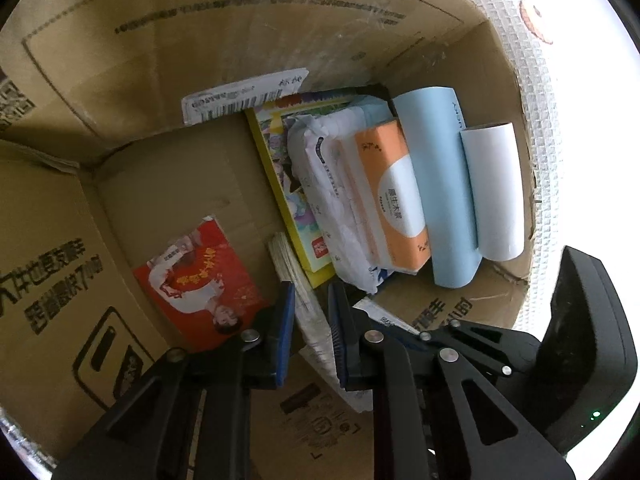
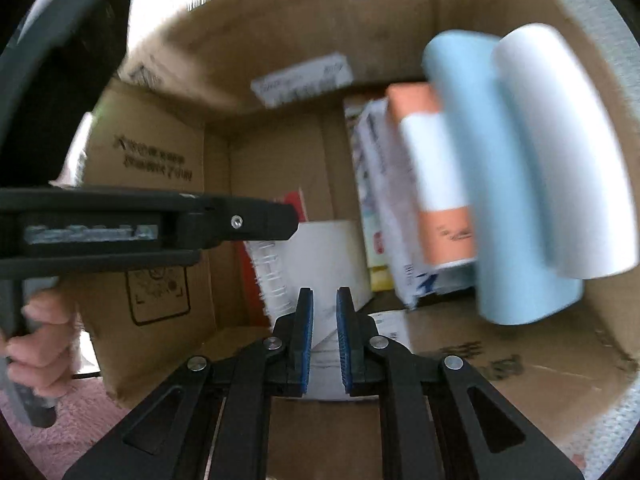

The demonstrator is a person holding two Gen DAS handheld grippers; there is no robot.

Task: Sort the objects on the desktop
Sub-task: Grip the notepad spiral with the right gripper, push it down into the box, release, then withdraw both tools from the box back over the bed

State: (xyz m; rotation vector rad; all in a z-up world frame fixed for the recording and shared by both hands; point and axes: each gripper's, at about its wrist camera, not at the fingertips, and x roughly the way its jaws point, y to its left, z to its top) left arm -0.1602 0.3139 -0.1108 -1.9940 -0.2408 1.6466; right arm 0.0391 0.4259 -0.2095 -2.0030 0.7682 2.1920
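Both grippers reach into an open cardboard box (image 1: 172, 188). My left gripper (image 1: 312, 292) has its blue pads a little apart, on either side of a white spiral notebook (image 1: 308, 312) that stands on edge; contact is unclear. My right gripper (image 2: 324, 296) is slightly open and empty, just above the same notebook (image 2: 320, 256). Along the box's right side stand a yellow picture book (image 1: 280, 184), a white wipes pack (image 1: 324, 184), an orange tissue pack (image 1: 388, 192), a light blue roll (image 1: 440, 184) and a white roll (image 1: 496, 192). A red booklet (image 1: 200, 280) leans against the left wall.
A white shipping label (image 1: 244, 96) hangs off the box's far wall. The left gripper's body (image 2: 140, 220), held by a hand (image 2: 36, 332), crosses the left of the right wrist view. A pink fluffy surface (image 2: 72, 432) lies outside the box. The right wrist view is motion-blurred.
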